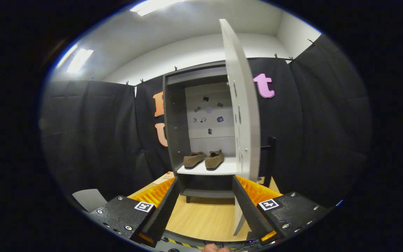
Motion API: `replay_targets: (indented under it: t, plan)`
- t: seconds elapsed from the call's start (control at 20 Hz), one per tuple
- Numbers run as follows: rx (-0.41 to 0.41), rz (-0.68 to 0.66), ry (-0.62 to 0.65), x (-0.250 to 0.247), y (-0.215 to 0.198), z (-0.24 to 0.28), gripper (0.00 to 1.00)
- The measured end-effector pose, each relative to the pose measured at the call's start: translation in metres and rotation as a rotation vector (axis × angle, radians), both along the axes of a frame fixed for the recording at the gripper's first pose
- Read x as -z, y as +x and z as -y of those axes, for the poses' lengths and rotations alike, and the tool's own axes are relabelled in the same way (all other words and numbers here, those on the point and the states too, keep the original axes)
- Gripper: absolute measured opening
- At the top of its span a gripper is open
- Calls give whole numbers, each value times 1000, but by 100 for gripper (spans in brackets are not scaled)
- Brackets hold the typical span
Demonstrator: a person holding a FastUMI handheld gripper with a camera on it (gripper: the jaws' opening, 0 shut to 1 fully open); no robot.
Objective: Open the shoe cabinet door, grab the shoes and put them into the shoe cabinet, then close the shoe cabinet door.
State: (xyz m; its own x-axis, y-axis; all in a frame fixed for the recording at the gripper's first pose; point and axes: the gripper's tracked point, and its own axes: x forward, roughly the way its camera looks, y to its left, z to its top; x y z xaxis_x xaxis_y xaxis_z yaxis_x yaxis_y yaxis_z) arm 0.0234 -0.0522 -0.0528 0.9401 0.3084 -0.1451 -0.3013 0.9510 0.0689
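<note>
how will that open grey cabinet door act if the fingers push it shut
The tall, thin grey cabinet door looks like a stiff flat panel, so it should swing on its hinges without bending. It probably moves easily and may swing fast. The open fingers hold nothing; the brown fuzzy slippers sit well back on the white shelf, likely clear.

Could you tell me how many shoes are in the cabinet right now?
2: left shoe and right shoe side by side on the shelf, beyond the open hand-held gripper. None looks hidden.

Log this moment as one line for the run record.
shoes: on cabinet shelf | cabinet door: open | gripper: open, holding nothing, in front of cabinet | left: close door
</note>
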Motion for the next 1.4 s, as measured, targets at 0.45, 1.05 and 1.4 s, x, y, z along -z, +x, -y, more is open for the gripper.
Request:
replay_targets:
  t: [0.45, 1.05, 1.4]
  plan:
    - [110, 0, 1, 6, 18, 86, 93]
    - [139, -14, -25, 20, 77, 99, 92]
    - [142, -27, -24, 20, 78, 91, 90]
